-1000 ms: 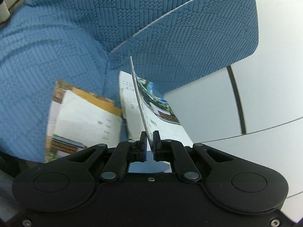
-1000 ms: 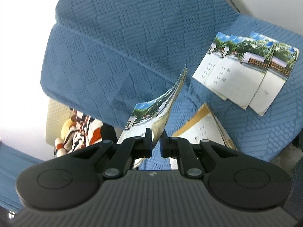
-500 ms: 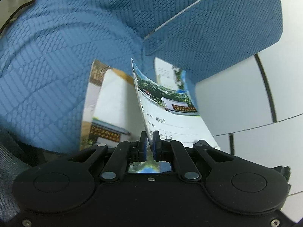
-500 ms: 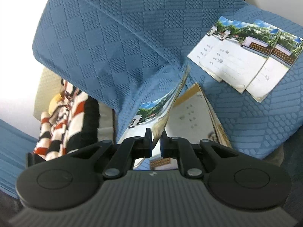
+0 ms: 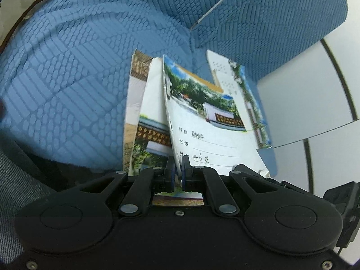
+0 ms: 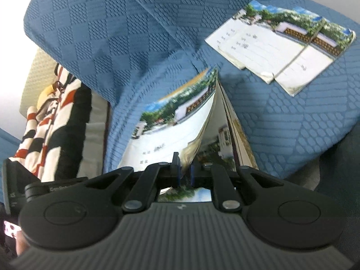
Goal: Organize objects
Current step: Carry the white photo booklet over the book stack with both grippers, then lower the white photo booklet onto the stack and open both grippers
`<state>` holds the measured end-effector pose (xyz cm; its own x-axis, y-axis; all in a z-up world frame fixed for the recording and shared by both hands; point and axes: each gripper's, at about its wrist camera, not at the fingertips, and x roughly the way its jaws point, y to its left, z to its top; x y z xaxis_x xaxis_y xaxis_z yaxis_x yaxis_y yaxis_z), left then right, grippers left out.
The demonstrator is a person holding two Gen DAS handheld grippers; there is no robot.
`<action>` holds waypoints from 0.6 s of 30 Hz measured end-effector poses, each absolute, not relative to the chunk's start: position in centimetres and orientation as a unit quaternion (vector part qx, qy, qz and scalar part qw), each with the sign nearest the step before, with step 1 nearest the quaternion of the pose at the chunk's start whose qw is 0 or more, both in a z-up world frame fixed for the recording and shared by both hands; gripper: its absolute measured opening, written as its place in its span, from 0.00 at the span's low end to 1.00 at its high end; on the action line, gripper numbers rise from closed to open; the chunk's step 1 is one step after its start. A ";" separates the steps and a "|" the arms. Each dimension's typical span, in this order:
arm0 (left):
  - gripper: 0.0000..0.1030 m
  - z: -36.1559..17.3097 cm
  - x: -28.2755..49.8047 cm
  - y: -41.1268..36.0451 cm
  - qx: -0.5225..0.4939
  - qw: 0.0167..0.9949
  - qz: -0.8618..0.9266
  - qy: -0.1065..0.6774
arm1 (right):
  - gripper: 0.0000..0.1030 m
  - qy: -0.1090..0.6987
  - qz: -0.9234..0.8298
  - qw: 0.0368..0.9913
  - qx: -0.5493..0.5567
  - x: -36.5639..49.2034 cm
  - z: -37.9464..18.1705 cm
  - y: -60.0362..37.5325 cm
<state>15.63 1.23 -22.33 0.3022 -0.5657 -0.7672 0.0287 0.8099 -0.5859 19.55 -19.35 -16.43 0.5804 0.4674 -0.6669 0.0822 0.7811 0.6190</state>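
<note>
Both grippers hold the same thin notebook with a photo cover over a blue sofa seat. My left gripper (image 5: 177, 168) is shut on the notebook (image 5: 207, 132), which leans right. My right gripper (image 6: 185, 168) is shut on the notebook (image 6: 173, 130), which leans left. Beneath it lies an orange-edged notebook (image 5: 144, 103), also in the right wrist view (image 6: 234, 130). Another notebook (image 5: 238, 85) lies further back. A fanned group of three notebooks (image 6: 281, 45) lies on the seat at the upper right of the right wrist view.
The blue textured sofa (image 5: 78, 67) fills both views, with its backrest (image 6: 101, 22) behind. A striped red, black and white cloth (image 6: 51, 123) lies at the sofa's left. White floor tiles (image 5: 315, 101) show at the right.
Both grippers have carried the held notebook down and closer to the orange-edged notebook on the seat. The notebook now looks larger and lies flatter over it.
</note>
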 end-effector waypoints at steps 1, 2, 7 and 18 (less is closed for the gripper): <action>0.04 -22.7 15.6 1.1 -0.239 0.769 -0.190 0.562 | 0.12 0.447 0.114 0.832 0.308 19.6 -16.8 -19.3; 0.04 -22.9 15.5 1.1 -0.238 0.767 -0.188 0.565 | 0.12 0.452 0.111 0.832 0.304 19.5 -17.2 -19.2; 0.04 -24.1 15.0 1.0 -0.231 0.760 -0.178 0.581 | 0.12 0.468 0.101 0.828 0.291 19.4 -18.9 -19.0; 0.19 -23.2 14.9 1.0 -0.214 0.769 -0.176 0.576 | 0.14 0.469 0.099 0.832 0.279 19.5 -18.7 -18.8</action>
